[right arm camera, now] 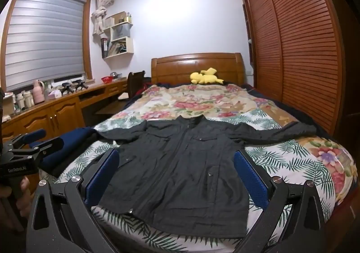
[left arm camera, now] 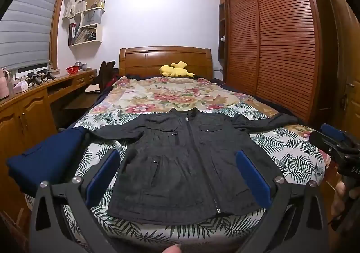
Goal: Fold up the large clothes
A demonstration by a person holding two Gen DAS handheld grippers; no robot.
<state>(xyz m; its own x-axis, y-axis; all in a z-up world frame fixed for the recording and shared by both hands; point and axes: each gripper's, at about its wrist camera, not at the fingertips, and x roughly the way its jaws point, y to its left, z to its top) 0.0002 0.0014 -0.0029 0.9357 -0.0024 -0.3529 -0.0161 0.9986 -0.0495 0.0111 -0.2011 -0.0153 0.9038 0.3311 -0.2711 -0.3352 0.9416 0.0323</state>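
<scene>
jacket: the dark zip-up jacket (left arm camera: 180, 163) is lying flat and face up on the bed (left arm camera: 292, 151), zipped, hem toward the cameras, collar toward the headboard, both sleeves stretched out to the sides
left sleeve: its cuff is reaching right over to the folded navy clothes (left arm camera: 45, 156) sitting at the bed's left edge, can't tell if they're touching
left gripper: the left gripper (left arm camera: 177, 172) is hovering above the hem end, blue pads spread wide, pinching nothing
right gripper: the right gripper (right arm camera: 176, 174) is doing the same, fully spread, empty, pointing slightly down at the jacket
step: looks like the very start to me, jacket's laid out but no fold is made yet
next move: I'm guessing each gripper is going to need a sleeve or a side edge, pinching just the jacket cloth and not the floral bedspread (right arm camera: 202, 100) under it, then carrying it in over the front
</scene>
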